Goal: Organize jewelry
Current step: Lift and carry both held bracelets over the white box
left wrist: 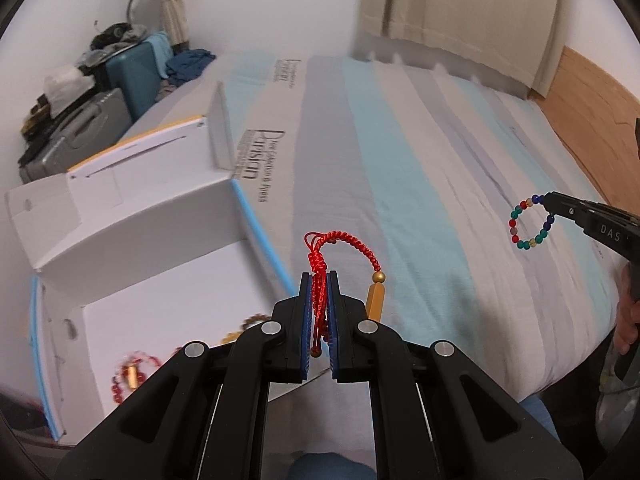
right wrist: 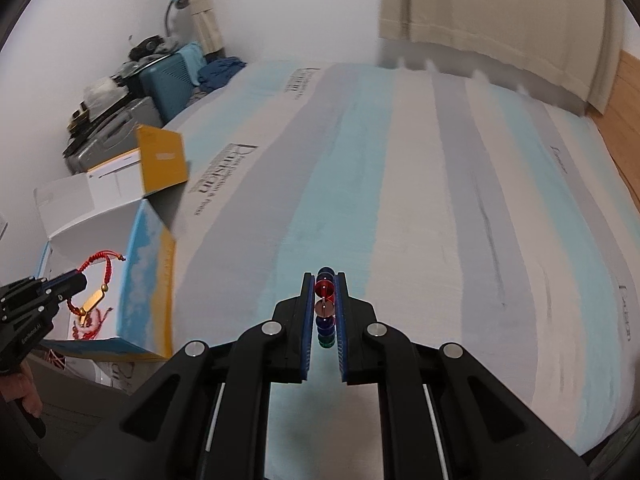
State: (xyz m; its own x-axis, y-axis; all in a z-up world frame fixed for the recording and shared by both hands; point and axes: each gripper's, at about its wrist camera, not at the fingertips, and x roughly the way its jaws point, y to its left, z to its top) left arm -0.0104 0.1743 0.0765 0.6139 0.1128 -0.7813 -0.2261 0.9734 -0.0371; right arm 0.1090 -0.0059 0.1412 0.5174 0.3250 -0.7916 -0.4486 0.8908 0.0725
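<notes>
Two hand-held grippers are showing, each one carrying a bracelet above the striped bed. Left wrist view: the left hand-held gripper [left wrist: 320, 280] is clamping the cords of a red braided bracelet [left wrist: 340, 240] between its blue pads; the braid is arching up over the fingertips, and its gold bar is hanging down beside the right finger. An open white box [left wrist: 168, 280] is sitting on the bed [left wrist: 420, 160] to the left, with blurred red and gold jewelry lying inside. At the right edge, the right hand-held gripper [left wrist: 550, 206] is pinching a multicolored bead bracelet [left wrist: 532, 222], whose loop is dangling clear of the bedding. Right wrist view: the right hand-held gripper [right wrist: 324, 280] is closing on that bead bracelet [right wrist: 325, 306], seen edge-on as a stack of beads between the pads. At the lower left, the left hand-held gripper [right wrist: 82, 282] is holding the red bracelet [right wrist: 100, 272] over the box [right wrist: 148, 280], above more red jewelry on the box floor.
</notes>
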